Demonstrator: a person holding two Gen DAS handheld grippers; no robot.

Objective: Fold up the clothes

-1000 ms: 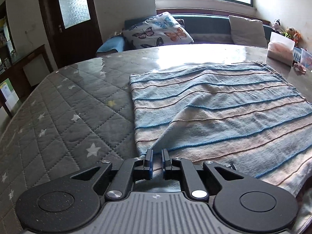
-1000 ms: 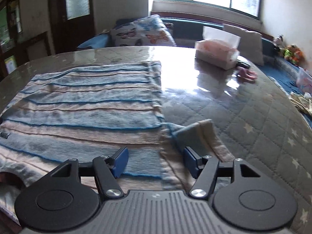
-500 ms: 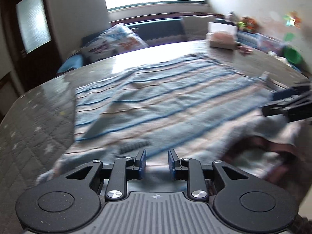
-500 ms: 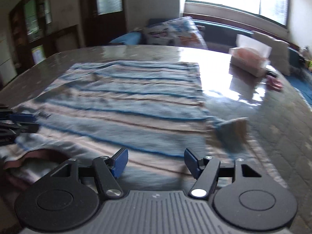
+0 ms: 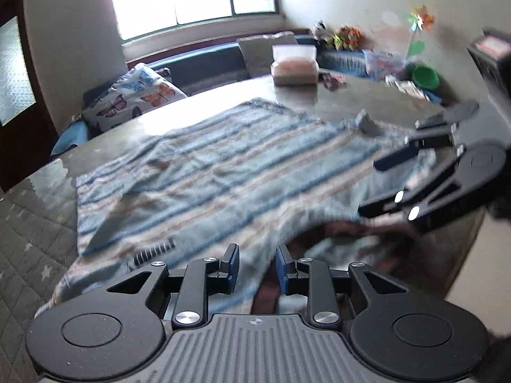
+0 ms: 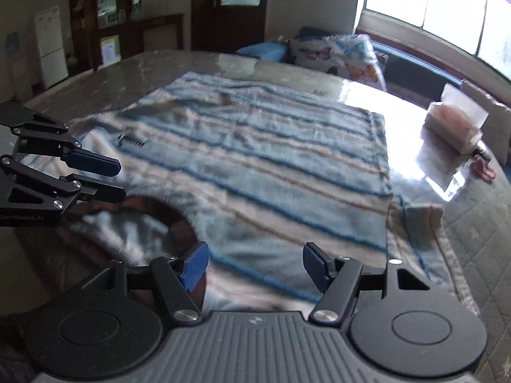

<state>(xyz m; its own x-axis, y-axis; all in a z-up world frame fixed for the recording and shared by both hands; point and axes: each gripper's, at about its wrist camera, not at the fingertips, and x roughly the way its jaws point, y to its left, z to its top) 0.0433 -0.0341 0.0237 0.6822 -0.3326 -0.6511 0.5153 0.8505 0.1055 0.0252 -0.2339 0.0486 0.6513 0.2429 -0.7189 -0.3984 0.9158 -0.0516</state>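
A striped sweater (image 5: 230,172) lay flat on the quilted table (image 5: 28,223). The left gripper (image 5: 257,266) and the right gripper (image 6: 255,263) hovered over its collar edge, fingers apart.

Left gripper (image 5: 257,266) sits low at the striped garment's (image 5: 230,172) near hem, fingers (image 5: 232,263) parted. Right gripper (image 5: 377,188) crowds in from the right, over the collar side. Open counter (image 5: 38,223) to the left is quilted and bare. Far side: tissue box (image 5: 294,65) blocks the back edge, beyond the cloth.
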